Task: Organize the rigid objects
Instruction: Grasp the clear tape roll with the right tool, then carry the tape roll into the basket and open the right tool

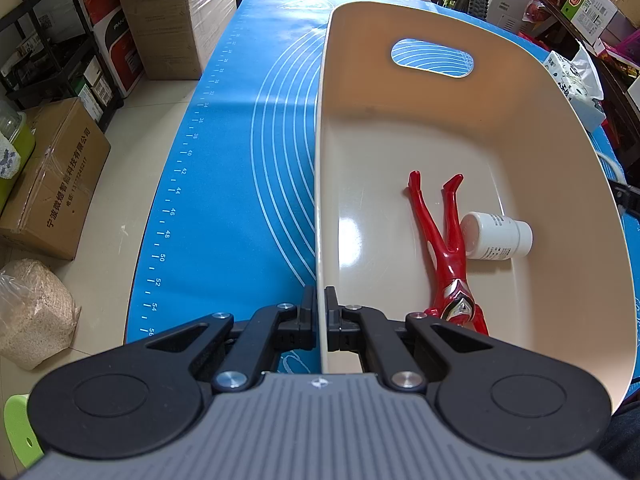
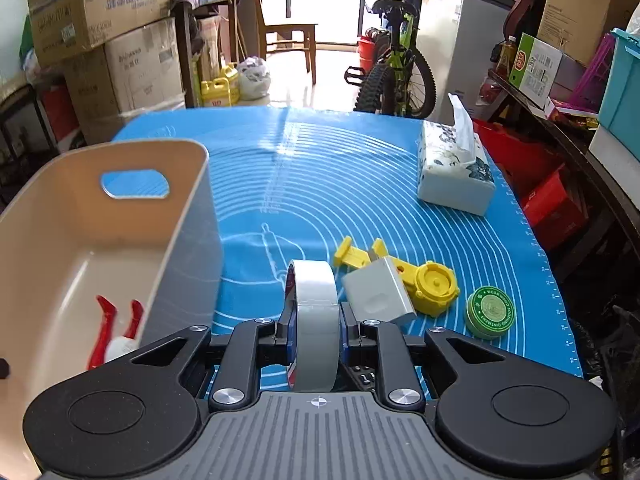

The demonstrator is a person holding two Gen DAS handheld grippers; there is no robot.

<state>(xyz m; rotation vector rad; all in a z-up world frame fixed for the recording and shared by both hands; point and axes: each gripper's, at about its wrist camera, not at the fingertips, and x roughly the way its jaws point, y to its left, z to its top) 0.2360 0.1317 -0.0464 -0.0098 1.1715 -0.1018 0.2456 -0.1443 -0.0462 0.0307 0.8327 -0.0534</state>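
Observation:
A beige plastic basket (image 1: 520,92) stands on the blue mat (image 1: 248,160). Inside it lie a red toy figure (image 1: 444,240) and a white bottle (image 1: 496,236) on its side. My left gripper (image 1: 320,300) is shut on the basket's left wall, one finger on each side of the rim. In the right wrist view my right gripper (image 2: 314,320) is shut on a roll of clear tape (image 2: 314,312), held upright just right of the basket (image 2: 188,216). On the mat beyond sit a white box (image 2: 378,292), a yellow toy (image 2: 424,280) and a green round tin (image 2: 490,312).
A tissue pack (image 2: 454,168) stands at the mat's far right. Cardboard boxes (image 2: 96,12) are stacked off the table's left, a bicycle (image 2: 396,64) stands behind, and shelves with goods (image 2: 560,64) line the right side. Another cardboard box (image 1: 52,184) sits on the floor at left.

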